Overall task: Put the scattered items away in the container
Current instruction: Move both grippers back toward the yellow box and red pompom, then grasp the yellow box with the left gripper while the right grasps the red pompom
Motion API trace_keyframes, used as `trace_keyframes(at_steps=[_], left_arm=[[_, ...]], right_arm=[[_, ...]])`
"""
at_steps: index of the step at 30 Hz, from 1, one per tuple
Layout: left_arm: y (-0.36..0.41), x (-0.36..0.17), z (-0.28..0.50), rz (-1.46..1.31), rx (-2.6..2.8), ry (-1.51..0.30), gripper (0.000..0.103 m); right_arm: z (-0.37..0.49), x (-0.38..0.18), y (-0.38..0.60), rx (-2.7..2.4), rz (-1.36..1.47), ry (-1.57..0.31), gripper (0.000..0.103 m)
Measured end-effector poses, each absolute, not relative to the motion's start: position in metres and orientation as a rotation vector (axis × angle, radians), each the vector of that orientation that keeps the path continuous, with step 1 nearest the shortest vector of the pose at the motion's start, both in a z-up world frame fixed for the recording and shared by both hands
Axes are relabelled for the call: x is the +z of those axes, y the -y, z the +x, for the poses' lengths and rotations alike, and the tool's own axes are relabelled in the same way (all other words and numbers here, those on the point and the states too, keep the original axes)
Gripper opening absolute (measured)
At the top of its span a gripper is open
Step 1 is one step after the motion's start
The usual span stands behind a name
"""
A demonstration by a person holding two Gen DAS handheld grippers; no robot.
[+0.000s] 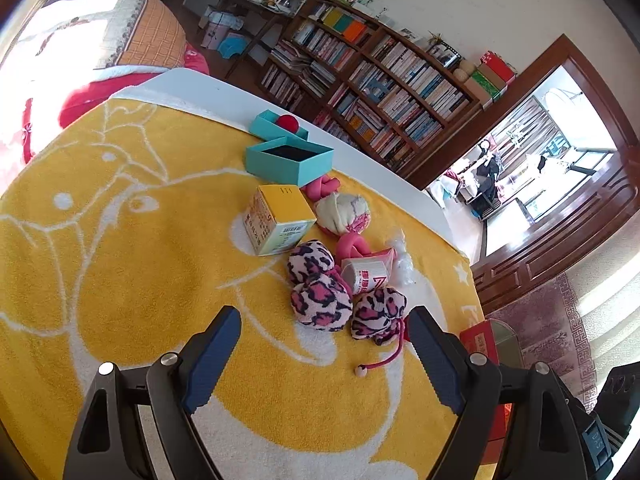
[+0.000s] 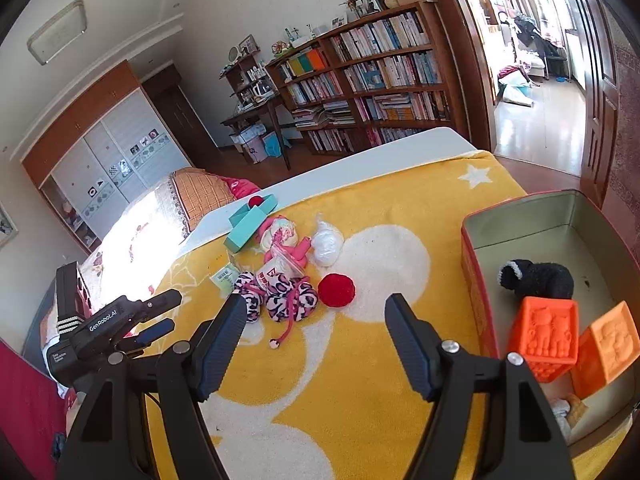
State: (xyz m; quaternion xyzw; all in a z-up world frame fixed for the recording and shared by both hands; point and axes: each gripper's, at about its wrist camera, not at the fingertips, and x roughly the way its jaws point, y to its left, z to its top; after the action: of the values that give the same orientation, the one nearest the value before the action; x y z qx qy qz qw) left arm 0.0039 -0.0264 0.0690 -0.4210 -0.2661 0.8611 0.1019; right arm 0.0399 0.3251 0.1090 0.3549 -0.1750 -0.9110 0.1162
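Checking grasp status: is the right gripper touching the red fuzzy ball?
Apart. The right wrist view shows the right gripper open, with yellow blanket visible between its fingertips and the red fuzzy ball.

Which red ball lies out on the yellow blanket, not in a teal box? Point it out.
The larger fuzzy red ball, lying bare on the blanket beside the leopard-print pompoms. The smaller red ball sits in the teal box.

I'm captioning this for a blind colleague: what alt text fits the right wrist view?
The open right gripper hovers over a yellow blanket, with scattered toys including a red ball ahead. At right, a metal tin holds two orange blocks and a black plush.
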Motion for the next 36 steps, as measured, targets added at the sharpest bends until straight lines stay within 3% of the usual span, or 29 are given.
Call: trace_keyframes(at_steps=[15, 30, 34, 36], left_arm=[[0.034, 0.057, -0.059, -1.352, 2.554, 0.757, 0.087], [0.007, 0.006, -0.129, -1.47, 2.66, 0.702, 0.087], [0.004, 0.001, -0.13, -1.404, 2.694, 0.573, 0.087], [0.005, -0.002, -0.131, -1.394, 2.704, 0.552, 0.065]], right_arm=[[-0.026, 0.06, -0.293, -2.639, 1.253, 0.52, 0.075], [-0.033, 0.034, -0.287, -2.657, 1.18, 0.47, 0.077], [-0.028, 0.034, -0.287, -2.657, 1.146, 0.491, 0.078], [-0.026, 0.033, -0.289, -2.647, 1.144, 0.527, 0.079]])
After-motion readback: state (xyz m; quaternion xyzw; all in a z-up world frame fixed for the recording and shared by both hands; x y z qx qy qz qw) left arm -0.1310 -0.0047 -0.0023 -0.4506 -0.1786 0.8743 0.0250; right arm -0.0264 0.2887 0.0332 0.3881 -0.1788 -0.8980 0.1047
